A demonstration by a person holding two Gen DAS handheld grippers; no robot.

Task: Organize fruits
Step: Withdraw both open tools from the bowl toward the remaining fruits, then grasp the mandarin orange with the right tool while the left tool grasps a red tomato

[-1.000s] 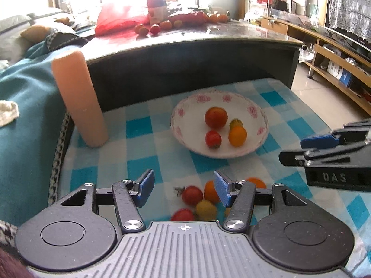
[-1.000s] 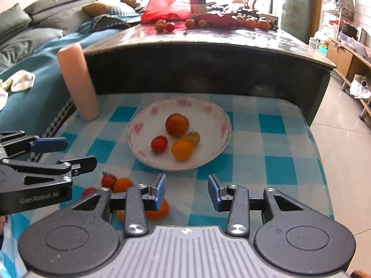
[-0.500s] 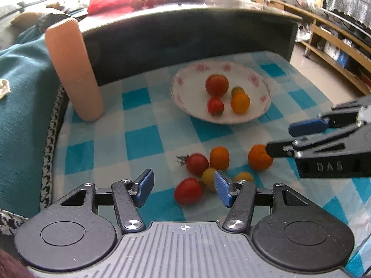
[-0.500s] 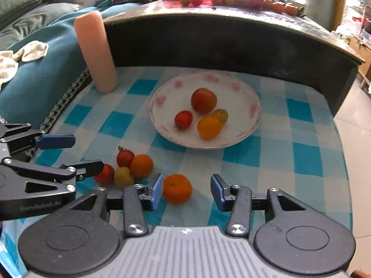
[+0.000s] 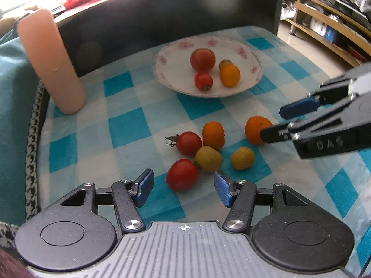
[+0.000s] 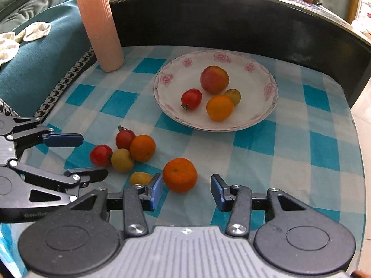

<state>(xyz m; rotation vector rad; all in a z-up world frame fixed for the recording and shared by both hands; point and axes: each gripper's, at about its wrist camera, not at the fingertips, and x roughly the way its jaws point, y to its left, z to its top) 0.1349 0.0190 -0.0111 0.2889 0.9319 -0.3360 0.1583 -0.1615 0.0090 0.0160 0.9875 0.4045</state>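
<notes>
Four fruits already lie in the plate (image 6: 270, 106) at upper centre; six wait on the cloth (image 6: 255, 162) below it. Both the left claw (image 5: 183, 186) and right claw (image 6: 186, 188) stand part open, gripping nothing, each poised over a loose fruit.

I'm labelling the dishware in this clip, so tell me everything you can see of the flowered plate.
The plate is a shallow, round, white dish, glossy like glazed ceramic, with pink flower prints around a slightly wavy rim. It sits flat and upright on the blue-and-white checked cloth, in front of the dark curved panel. Four fruits rest in it: a large red tomato, a small red tomato, an orange one and a small yellow-green one. No hand-held gripper touches it.
</notes>
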